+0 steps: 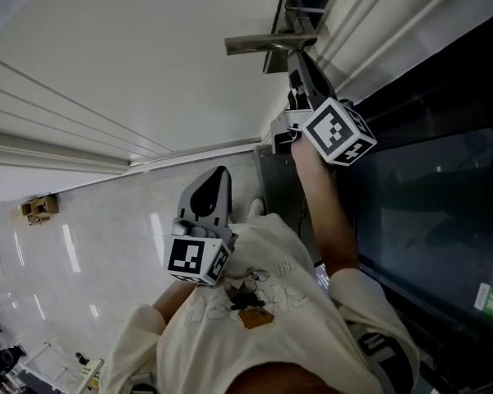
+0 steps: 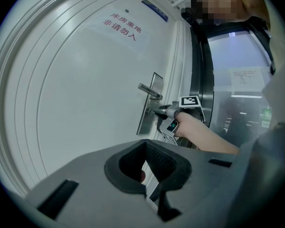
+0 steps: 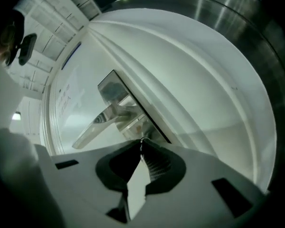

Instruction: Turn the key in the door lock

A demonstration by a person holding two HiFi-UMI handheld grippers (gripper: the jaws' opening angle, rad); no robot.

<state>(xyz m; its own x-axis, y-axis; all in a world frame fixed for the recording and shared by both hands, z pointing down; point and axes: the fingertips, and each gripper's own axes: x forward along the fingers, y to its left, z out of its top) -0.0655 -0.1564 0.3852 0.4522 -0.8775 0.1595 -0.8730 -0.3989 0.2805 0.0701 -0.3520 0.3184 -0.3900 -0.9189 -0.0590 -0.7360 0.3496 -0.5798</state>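
Note:
The white door [image 1: 131,64] carries a steel lock plate [image 2: 148,106] with a lever handle [image 1: 267,43]. My right gripper [image 1: 296,62] points level at the plate just below the lever [image 3: 102,120]. Its jaws stand nearly together. A small metal key [image 3: 141,141] shows right at their tips against the plate, and the tips pinch it. In the left gripper view the right gripper [image 2: 162,111] touches the plate under the handle [image 2: 149,91]. My left gripper [image 1: 218,175] hangs back near the person's chest, away from the door. Its jaws are together and hold nothing [image 2: 143,144].
A steel door frame [image 1: 353,39] runs along the door's right edge. Beyond it is a dark glass panel [image 1: 427,220]. A red-lettered sign [image 2: 122,25] is stuck high on the door. Shiny floor tiles [image 1: 90,245] lie below, with small items at the far left.

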